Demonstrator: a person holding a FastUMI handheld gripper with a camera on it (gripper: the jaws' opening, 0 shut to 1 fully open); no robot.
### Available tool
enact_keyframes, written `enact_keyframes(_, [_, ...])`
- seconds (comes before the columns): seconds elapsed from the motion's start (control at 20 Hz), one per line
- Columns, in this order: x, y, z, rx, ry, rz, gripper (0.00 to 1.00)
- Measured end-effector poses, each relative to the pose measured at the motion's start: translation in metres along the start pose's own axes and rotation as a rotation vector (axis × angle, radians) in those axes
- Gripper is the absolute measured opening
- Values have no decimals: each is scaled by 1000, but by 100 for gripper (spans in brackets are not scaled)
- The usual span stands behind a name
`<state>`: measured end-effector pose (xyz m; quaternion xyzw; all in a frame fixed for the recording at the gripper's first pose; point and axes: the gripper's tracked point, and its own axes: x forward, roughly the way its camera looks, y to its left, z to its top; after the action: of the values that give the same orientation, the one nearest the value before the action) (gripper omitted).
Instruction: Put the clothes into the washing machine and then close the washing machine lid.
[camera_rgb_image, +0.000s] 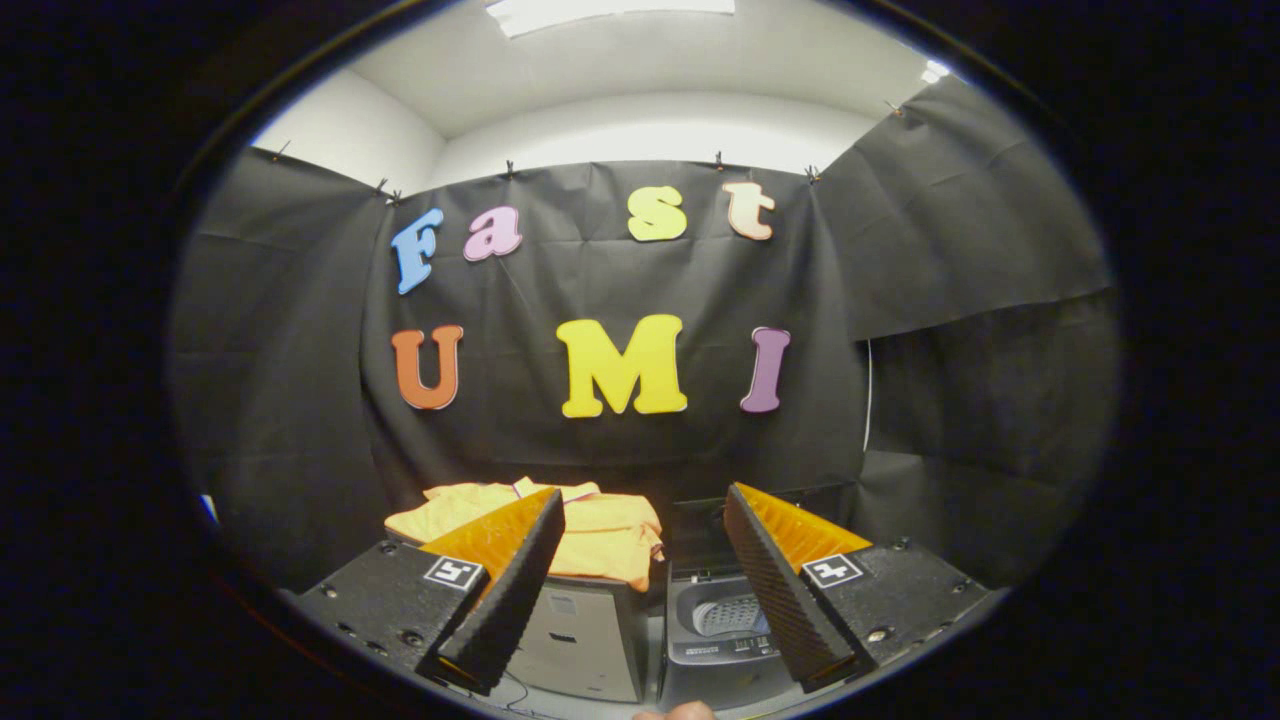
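Observation:
A yellow-orange garment (600, 535) lies folded on top of a grey box, beyond my left finger and partly hidden by it. To its right stands a small toy washing machine (715, 640) with its lid (698, 525) raised, and the perforated drum (730, 613) shows inside. My gripper (643, 515) is open, held above and short of both, with nothing between its fingers. The garment sits ahead of the left finger, the washing machine ahead of the right finger.
The grey box (585, 640) under the garment stands left of the washing machine, almost touching it. Black cloth walls close the booth behind and on both sides. A fingertip (685, 711) of a person's hand shows just below the fingers.

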<state>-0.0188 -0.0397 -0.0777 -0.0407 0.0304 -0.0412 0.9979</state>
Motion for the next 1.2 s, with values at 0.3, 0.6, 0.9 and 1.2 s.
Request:
enact_keyframes(0.3, [6, 4, -7, -83, 8, -29, 100])
enact_keyframes(0.6, [4, 9, -7, -46, 0, -34, 100])
enact_keyframes(0.9, [18, 29, -2, -13, -8, -55, 100])
enact_keyframes(1.2, [44, 75, 6, -7, 1, -6, 100])
